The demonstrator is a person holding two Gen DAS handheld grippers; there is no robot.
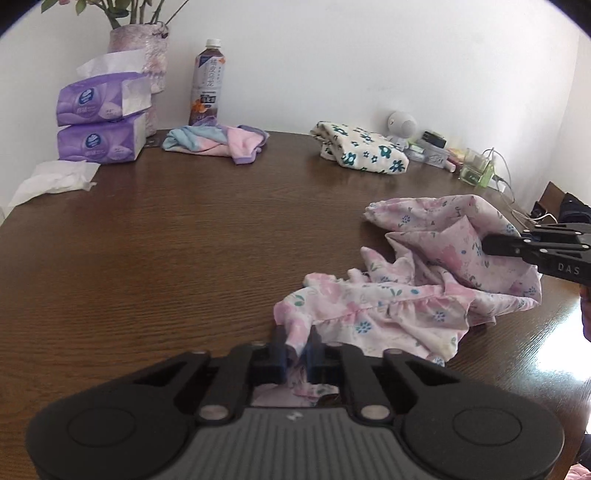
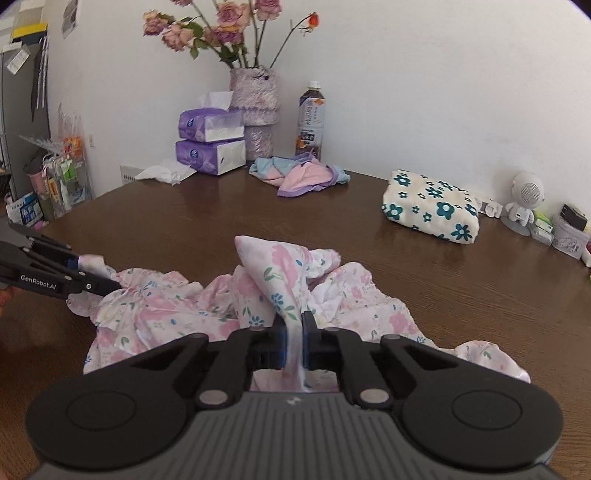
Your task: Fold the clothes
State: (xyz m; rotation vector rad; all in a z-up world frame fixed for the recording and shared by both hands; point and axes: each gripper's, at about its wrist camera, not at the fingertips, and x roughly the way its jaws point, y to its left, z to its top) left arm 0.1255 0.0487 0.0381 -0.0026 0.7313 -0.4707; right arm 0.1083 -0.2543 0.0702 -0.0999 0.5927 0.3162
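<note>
The pink floral garment (image 2: pixel 258 295) is lying crumpled on the brown desk (image 1: pixel 166 258). The left claw (image 1: pixel 297 354) is pinching its ruffled edge; the right claw (image 2: pixel 293 336) is clamping a raised fold. At the back, a vase (image 2: pixel 255 107) is holding wilted roses (image 2: pixel 221 22), and two tissue packs (image 2: pixel 210 144) are sitting stacked.

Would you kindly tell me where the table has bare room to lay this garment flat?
The brown wooden table is bare left of the crumpled pink floral garment, up to the purple tissue packs and pastel cloth. The far right edge behind the folded white cloth with teal flowers is crowded.
</note>
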